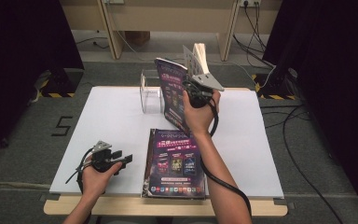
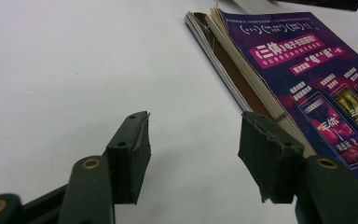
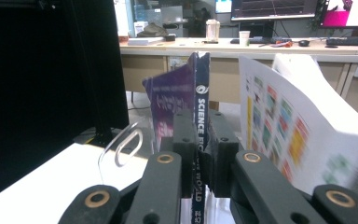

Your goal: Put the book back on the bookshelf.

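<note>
Right gripper (image 1: 196,91) is clamping its jaws together on the spine of a purple book (image 1: 171,91), holding it upright above the far middle of the white table (image 1: 112,116), just beside the clear acrylic stand (image 1: 151,95) sitting at its 9 o'clock in the high view. In the right gripper view the book (image 3: 199,112) is standing with the spine lettering running vertically, so its long axis is running up-down, spine facing the person and pages fanning away toward 12 o'clock; loose pages (image 3: 289,126) are flopping open at the 3 o'clock side. Left gripper (image 1: 116,161) is resting low on the table at about 8 o'clock from the stand, jaws standing apart with nothing between them, next to a second purple book (image 1: 175,163) lying flat near the front edge. Judgement: the step looks like slotting the held book into the stand, so the hand should be keeping the spine vertical, lining the bottom edge up with the stand's opening, and lowering slowly so the fanned pages are not catching on the acrylic wall; the free gripper could be steadying the stand if it starts sliding.
</note>
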Tool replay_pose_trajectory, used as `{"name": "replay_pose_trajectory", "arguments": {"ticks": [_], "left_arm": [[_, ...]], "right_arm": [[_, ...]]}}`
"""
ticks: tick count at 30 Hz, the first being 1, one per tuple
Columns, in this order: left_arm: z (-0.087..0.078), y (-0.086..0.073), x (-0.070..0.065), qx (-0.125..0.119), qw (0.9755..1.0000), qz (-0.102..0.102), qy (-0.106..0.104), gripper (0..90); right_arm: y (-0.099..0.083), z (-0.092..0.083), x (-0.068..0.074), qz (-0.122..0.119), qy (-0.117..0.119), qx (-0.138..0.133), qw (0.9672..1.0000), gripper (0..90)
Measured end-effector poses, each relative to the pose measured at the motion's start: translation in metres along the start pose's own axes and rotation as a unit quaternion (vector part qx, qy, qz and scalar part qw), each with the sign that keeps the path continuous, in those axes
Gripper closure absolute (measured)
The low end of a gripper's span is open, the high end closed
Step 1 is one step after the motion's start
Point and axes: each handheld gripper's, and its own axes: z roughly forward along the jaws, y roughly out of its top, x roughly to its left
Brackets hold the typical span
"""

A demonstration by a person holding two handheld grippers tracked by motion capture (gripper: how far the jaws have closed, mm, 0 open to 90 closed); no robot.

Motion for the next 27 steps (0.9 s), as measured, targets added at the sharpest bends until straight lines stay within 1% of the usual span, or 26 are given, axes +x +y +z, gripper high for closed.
{"name": "replay_pose_trajectory", "arguments": {"ticks": [1,2,6,7,9,12,14,16,18,20,22,24,25,27], "left_arm": [[0.0,0.0,0.0,0.0,1.0,0.0,0.0,42.3],[0.0,0.0,0.0,0.0,1.0,0.001,0.0,42.3],[0.0,0.0,0.0,-0.001,1.0,-0.002,0.001,42.3],[0.0,0.001,0.0,-0.001,1.0,-0.002,0.0,42.3],[0.0,0.001,0.0,-0.001,1.0,-0.001,0.0,42.3],[0.001,0.001,-0.001,0.0,1.0,-0.001,-0.001,42.3],[0.0,0.001,-0.001,0.0,1.0,-0.001,-0.001,42.3],[0.0,0.001,-0.001,-0.002,1.0,-0.003,0.0,42.3],[0.0,0.001,-0.001,-0.002,1.0,-0.003,-0.001,42.3],[-0.001,0.001,-0.001,-0.002,1.0,-0.003,0.0,42.3],[0.0,0.001,-0.001,-0.001,1.0,-0.002,-0.002,42.3],[0.0,0.001,0.0,-0.001,1.0,-0.001,-0.002,42.3],[0.0,0.001,0.0,0.0,1.0,-0.001,-0.002,42.2],[0.0,0.001,0.001,-0.002,1.0,-0.003,-0.001,42.2]], "right_arm": [[-0.003,-0.005,-0.001,0.005,0.002,0.002,1.0,84.1],[-0.005,-0.008,-0.003,0.002,0.003,0.001,1.0,84.1],[-0.016,-0.025,-0.013,0.019,0.011,0.006,0.9997,83.9],[-0.017,-0.028,-0.015,0.017,0.008,0.008,0.9998,83.8],[-0.02,-0.032,-0.018,0.026,0.012,0.009,0.9995,83.6],[-0.021,-0.034,-0.021,0.028,0.016,0.012,0.9994,81.7],[-0.019,-0.034,-0.021,0.033,0.023,0.019,0.999,78.8],[-0.017,-0.032,-0.022,0.036,0.023,0.022,0.9989,77.2],[-0.014,-0.028,-0.023,0.034,0.025,0.03,0.9987,75.5],[-0.01,-0.023,-0.022,0.04,0.027,0.038,0.9981,72.9],[-0.007,-0.02,-0.021,0.042,0.025,0.043,0.9979,73.9],[-0.004,-0.015,-0.021,0.035,0.02,0.046,0.9981,73.6],[-0.002,-0.012,-0.021,0.039,0.023,0.051,0.9977,73.1],[0.001,-0.008,-0.022,0.038,0.022,0.054,0.9976,72.8]]}}
